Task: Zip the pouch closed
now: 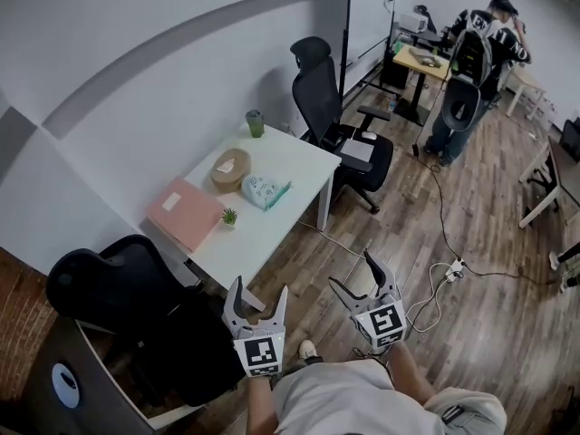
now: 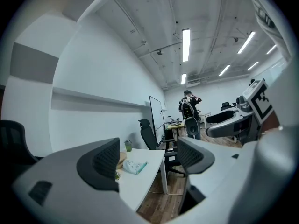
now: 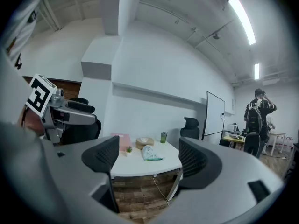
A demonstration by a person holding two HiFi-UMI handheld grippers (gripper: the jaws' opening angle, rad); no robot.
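Meanwhile, you stand off from table [image 1: 272,238]; pouch [image 1: 263,191] lies on it, well ahead. Left gripper [image 1: 259,299] nearer, pouch framed between its jaws; right gripper [image 1: 352,275] farther. Both spread wide, holding nothing.

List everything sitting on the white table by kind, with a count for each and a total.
pouch: 1
pink folder: 1
round tan container: 1
small potted plant: 1
green cup: 1
Total: 5
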